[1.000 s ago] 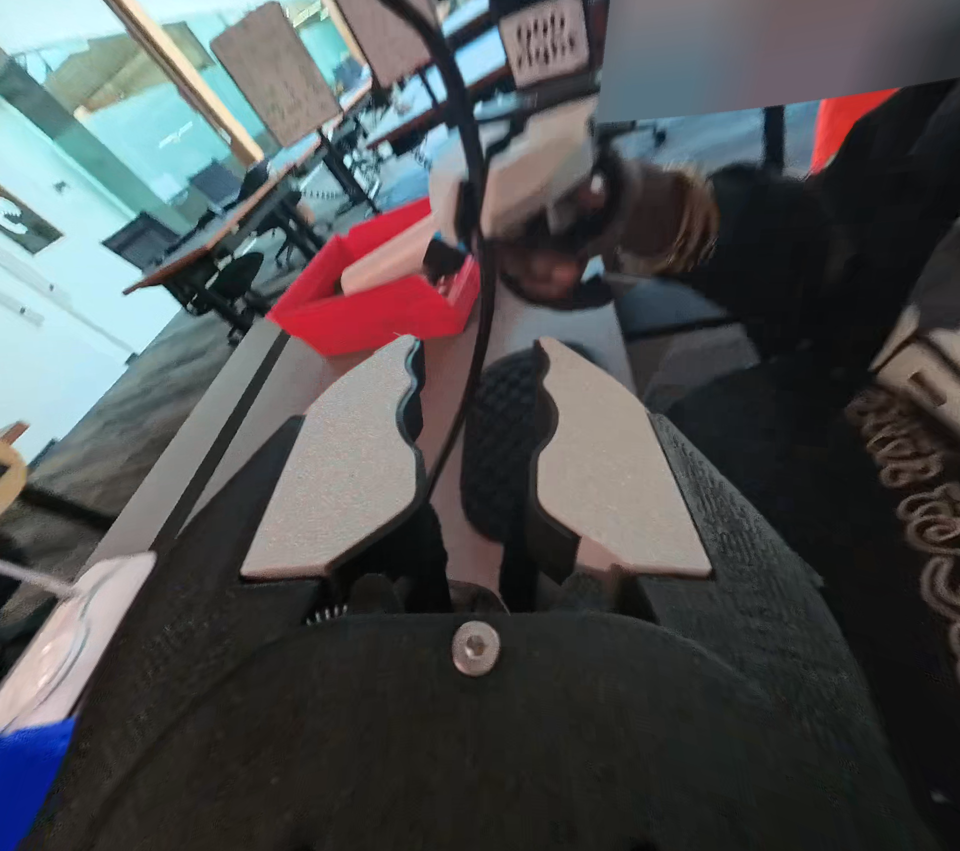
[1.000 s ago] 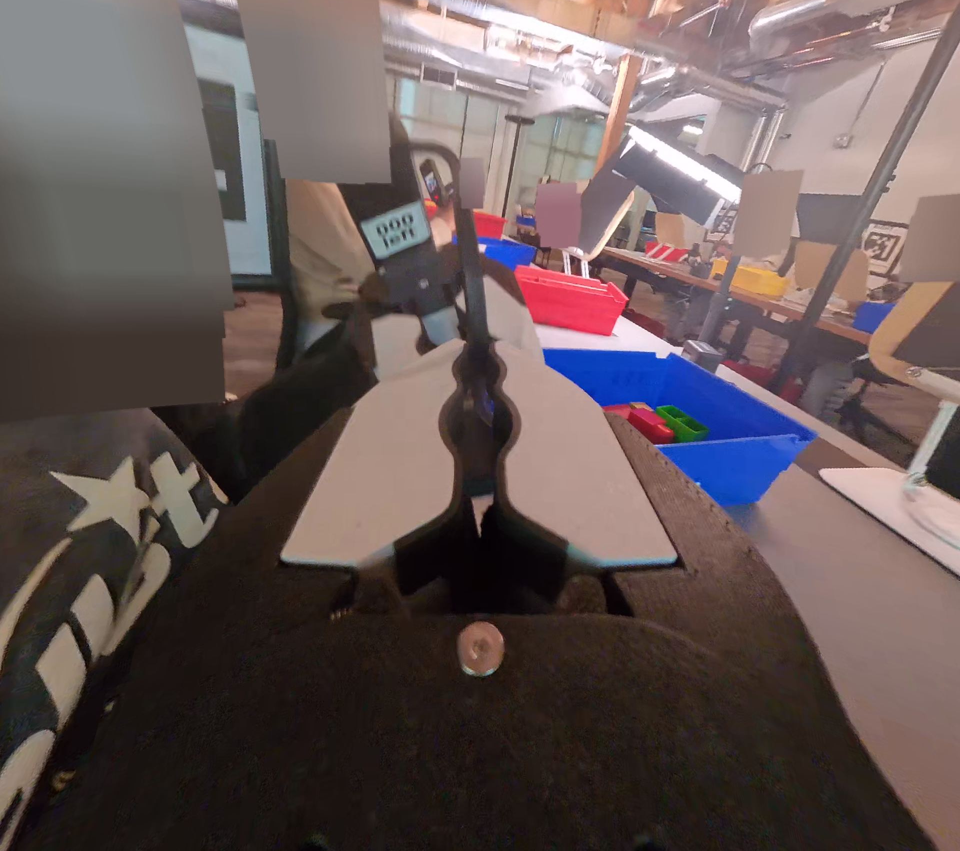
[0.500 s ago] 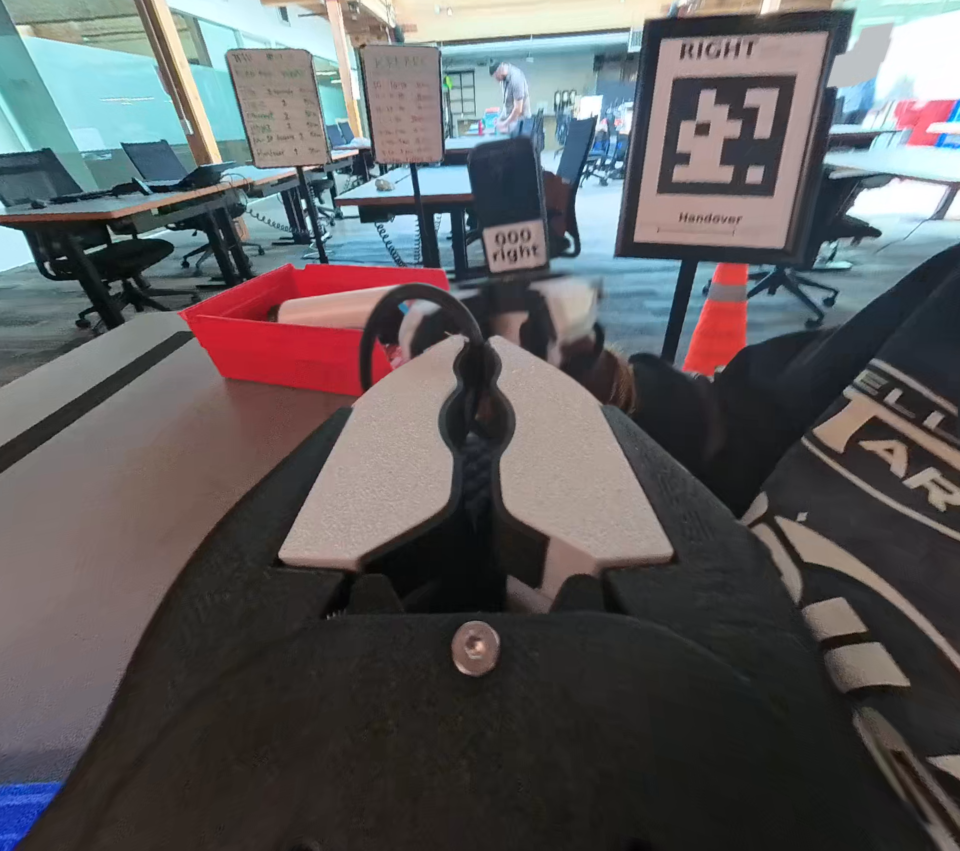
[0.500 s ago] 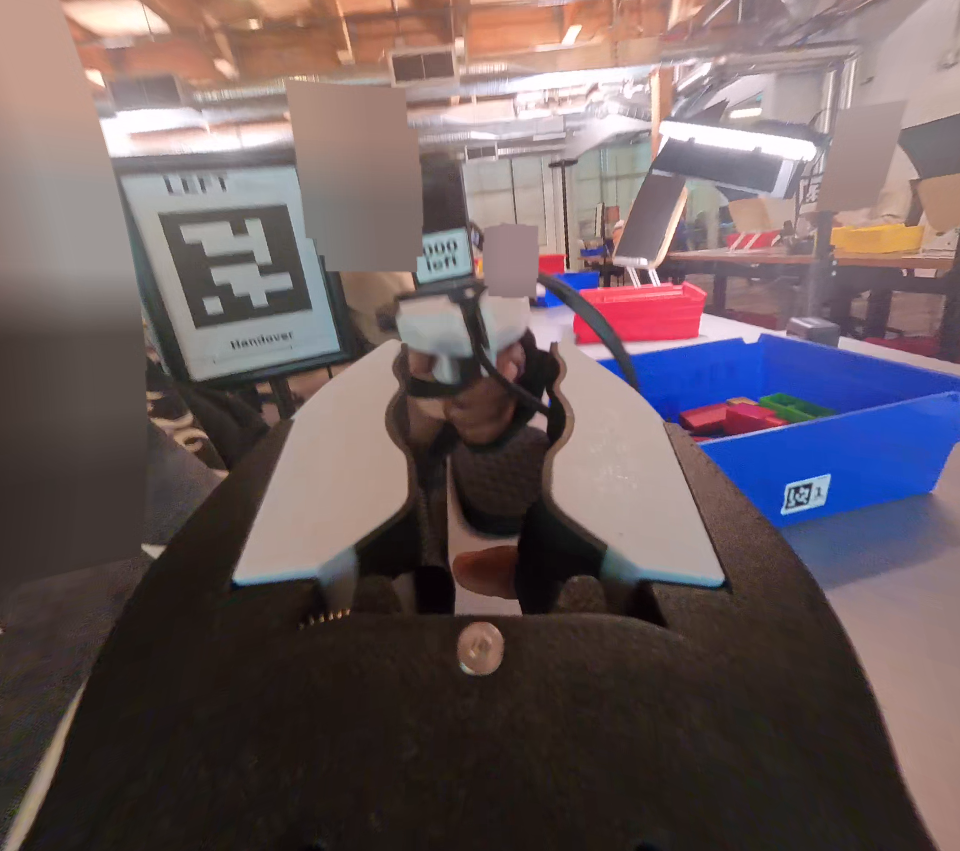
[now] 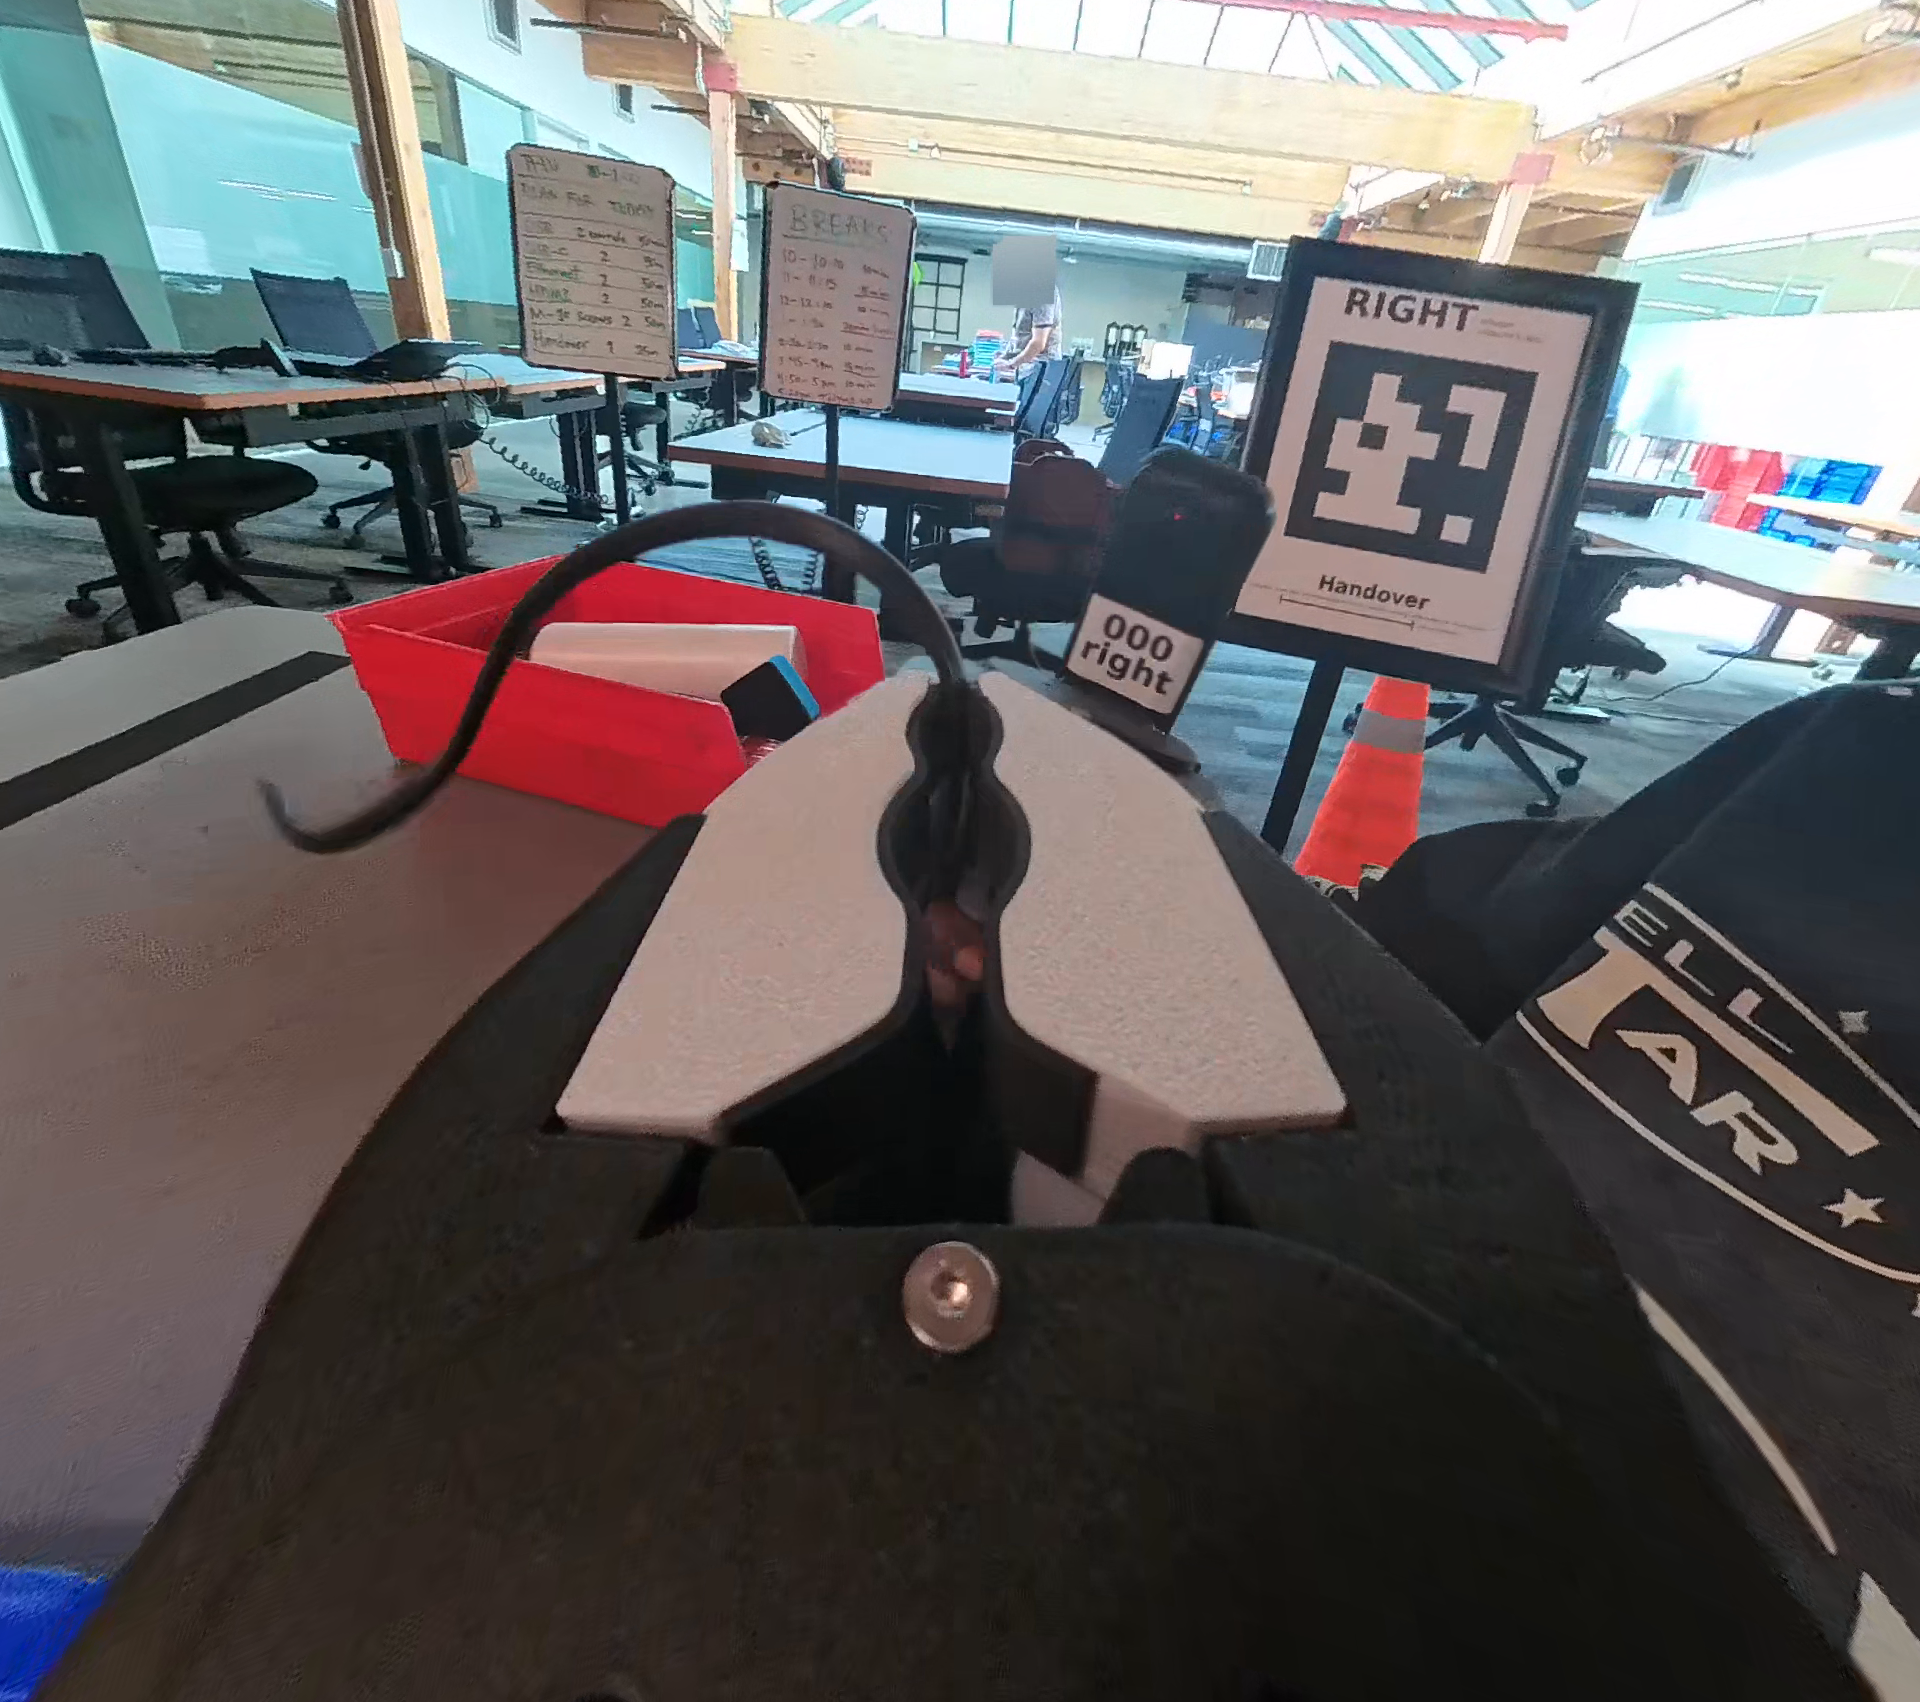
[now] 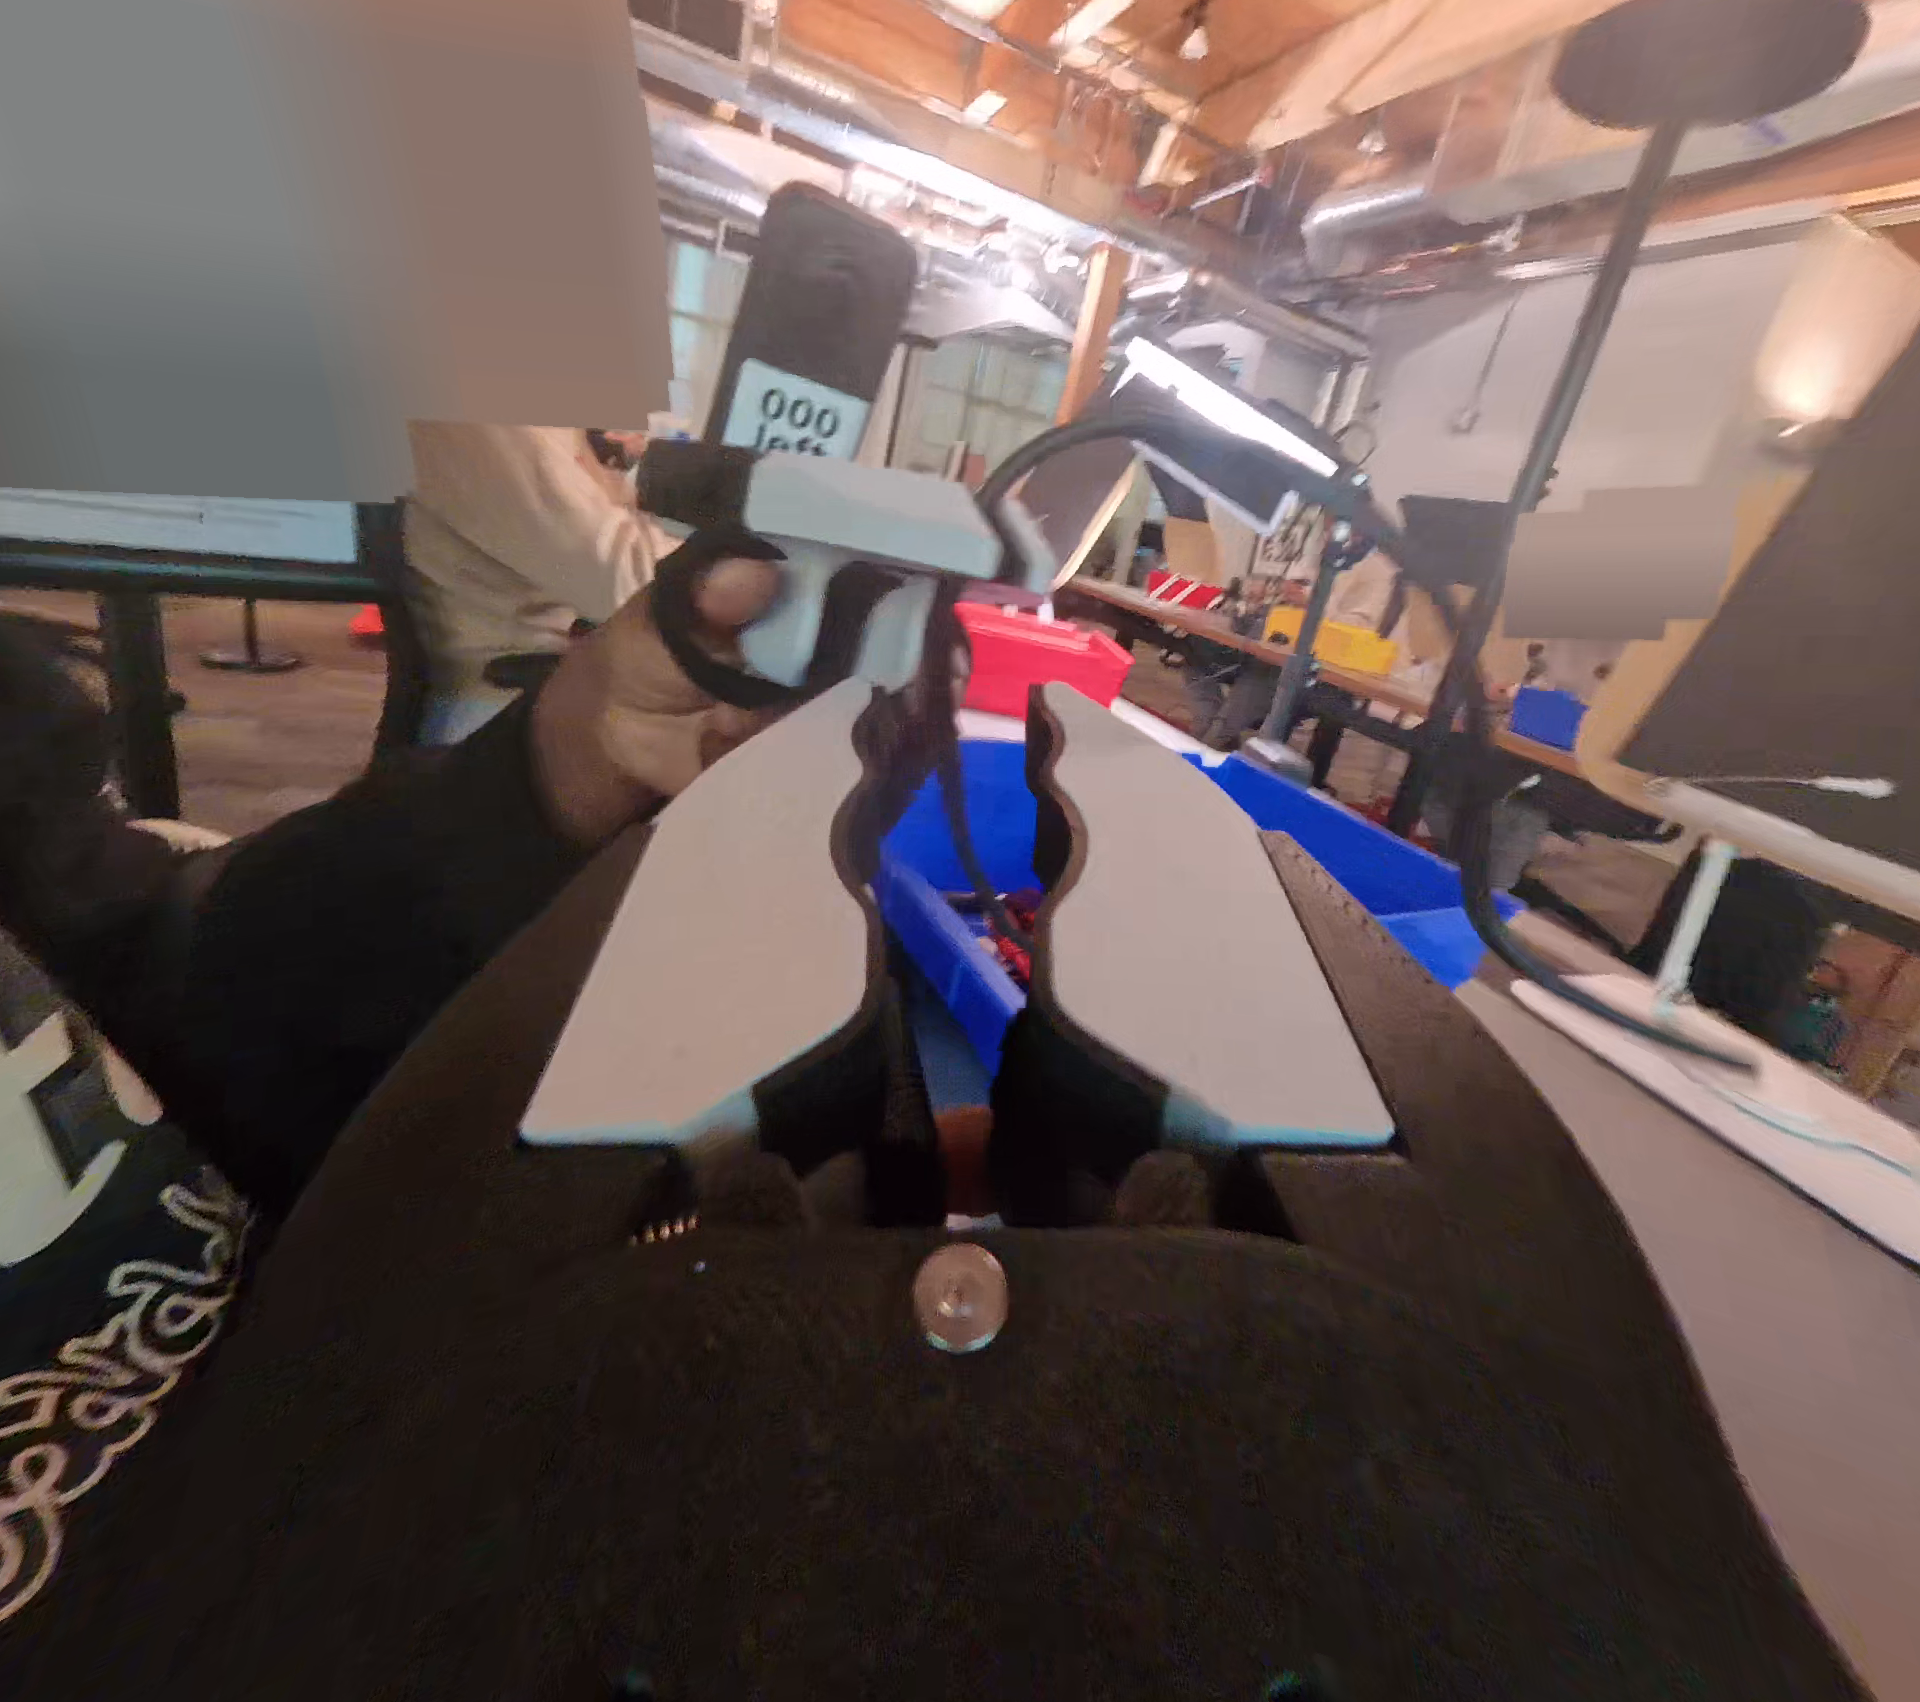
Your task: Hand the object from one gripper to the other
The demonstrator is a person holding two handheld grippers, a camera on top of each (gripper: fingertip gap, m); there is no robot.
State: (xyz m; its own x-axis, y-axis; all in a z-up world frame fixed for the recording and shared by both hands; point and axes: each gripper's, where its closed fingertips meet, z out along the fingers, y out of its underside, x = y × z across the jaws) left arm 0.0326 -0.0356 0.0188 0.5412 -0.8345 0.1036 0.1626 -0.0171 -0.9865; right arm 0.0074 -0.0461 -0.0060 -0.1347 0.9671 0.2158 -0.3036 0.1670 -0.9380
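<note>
Thin black rubber cable point(image 5: 717, 535) pinched in closed left gripper point(image 5: 954, 722); right gripper point(image 6: 951, 702) parted, empty. Handover finished, probably; next, separate.

Both grippers look the same: left gripper point(image 5: 956, 717) and right gripper point(image 6: 951, 707) have pale grey wavy-edged fingers point(image 5: 790, 935) on a textured black body with one silver screw point(image 5: 951, 1291). Person's in a black sleeve point(image 6: 343, 883), printed black top.
</note>
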